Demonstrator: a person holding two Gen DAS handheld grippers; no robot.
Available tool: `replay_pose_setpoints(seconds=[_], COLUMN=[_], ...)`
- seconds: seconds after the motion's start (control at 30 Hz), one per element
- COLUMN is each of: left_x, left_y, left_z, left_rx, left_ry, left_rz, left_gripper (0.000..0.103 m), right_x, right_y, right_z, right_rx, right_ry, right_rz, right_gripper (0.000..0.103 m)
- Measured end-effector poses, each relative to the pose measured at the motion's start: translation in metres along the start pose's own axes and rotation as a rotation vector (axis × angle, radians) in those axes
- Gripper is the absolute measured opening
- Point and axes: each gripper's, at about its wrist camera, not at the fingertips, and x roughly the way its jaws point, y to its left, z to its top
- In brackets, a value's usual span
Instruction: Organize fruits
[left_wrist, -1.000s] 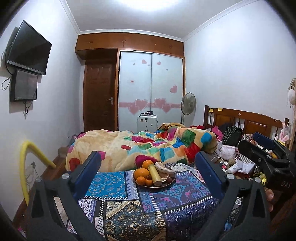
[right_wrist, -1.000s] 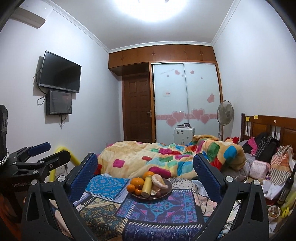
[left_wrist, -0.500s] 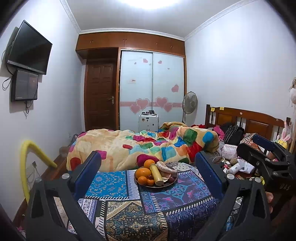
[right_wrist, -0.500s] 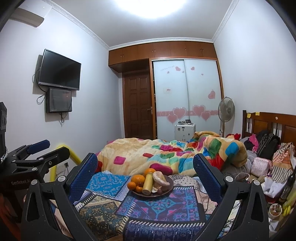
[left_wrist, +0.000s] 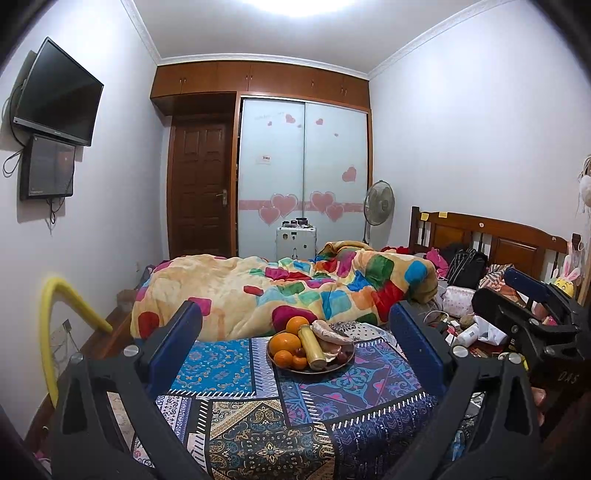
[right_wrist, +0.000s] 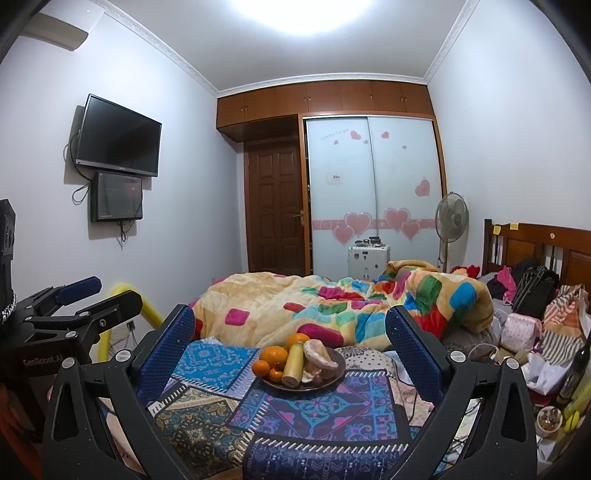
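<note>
A: Where's the fruit?

B: All of it sits together on the plate (left_wrist: 334, 365), which rests on the patterned cloth (left_wrist: 236, 369) at the foot of the bed. There are oranges (left_wrist: 284, 342), a yellow banana-like piece (left_wrist: 312, 347), something pale and long (left_wrist: 330, 330), and a few small dark fruits I can't name.

A: And the grippers?

B: The left gripper (left_wrist: 295, 347) is spread wide and holds nothing; the right gripper (right_wrist: 290, 350) is the same. Both hang back from the plate, pointed at it.

A: So is the sorting finished?

B: I can't tell. Fruit heaped on one plate suits a pile waiting to be sorted or one already gathered.

A: Any advice for a pick?

B: Come from above at the top piece, close gently on the round ones, and keep the plate from sliding on the soft cloth.

A: What's in the way?

B: The rumpled blanket (left_wrist: 258, 288) lies just behind the plate. Clutter (right_wrist: 535, 343) crowds the right side, and a yellow tube (left_wrist: 55, 314) curves at the left wall.
</note>
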Motion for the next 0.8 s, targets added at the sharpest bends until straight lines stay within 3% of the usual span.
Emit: replay_pose_setpoints(seconds=[0.8], left_x=[0.014], left_y=[-0.006], left_z=[-0.008], left_rx=[0.014], left_ry=[0.019], left_rz=[-0.016], left_gripper=[0.103], right_x=[0.002], right_y=[-0.003], right_z=[-0.001], right_rx=[0.004], right_ry=[0.003], right_rz=[0.0], right_gripper=[0.103])
